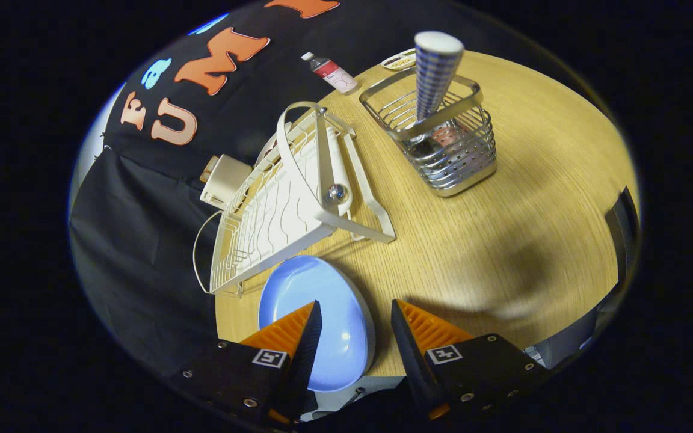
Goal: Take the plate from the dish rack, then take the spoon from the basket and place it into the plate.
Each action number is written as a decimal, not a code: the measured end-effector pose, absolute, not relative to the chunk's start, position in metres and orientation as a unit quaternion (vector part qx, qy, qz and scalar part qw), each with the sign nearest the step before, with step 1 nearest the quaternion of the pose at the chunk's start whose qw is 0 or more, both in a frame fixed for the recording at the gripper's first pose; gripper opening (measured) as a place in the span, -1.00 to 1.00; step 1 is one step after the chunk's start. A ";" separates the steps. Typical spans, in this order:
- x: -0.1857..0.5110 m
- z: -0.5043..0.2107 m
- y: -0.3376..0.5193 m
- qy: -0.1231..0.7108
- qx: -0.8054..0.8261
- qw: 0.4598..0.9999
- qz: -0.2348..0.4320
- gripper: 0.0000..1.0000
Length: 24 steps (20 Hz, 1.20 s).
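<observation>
Fingers [355, 328] gape wide, empty, over the round blue plate [337, 319] at the worktop [503, 240] edge; next, reach squarely for the checked-handled spoon [434, 69] in the wire basket [455, 150].

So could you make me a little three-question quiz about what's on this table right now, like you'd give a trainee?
1. True or false: the blue plate still stands in the white dish rack.
2. Where is the spoon? A) lying on the plate B) standing in the wire basket C) between the fingers
3. Fill in: the gripper is ____, with nothing clamped.

Key
1. False: it lies on the wooden table, beside the rack, partly between the fingers.
2. B: handle up, beyond the fingers.
3. open.
</observation>
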State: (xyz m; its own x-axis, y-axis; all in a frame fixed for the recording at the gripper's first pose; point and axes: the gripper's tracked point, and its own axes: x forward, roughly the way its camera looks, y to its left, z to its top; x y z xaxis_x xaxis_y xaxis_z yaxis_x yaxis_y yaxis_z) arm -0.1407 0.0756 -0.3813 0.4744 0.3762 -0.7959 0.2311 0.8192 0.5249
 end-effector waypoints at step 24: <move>-0.053 -0.302 -0.041 0.296 0.006 0.955 -0.003 -0.68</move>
State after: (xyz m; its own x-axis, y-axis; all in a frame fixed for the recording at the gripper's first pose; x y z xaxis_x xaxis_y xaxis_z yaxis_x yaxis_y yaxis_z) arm -0.0534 -0.0407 -0.3025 0.8247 -0.0014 -0.5655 0.0090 0.9999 0.0106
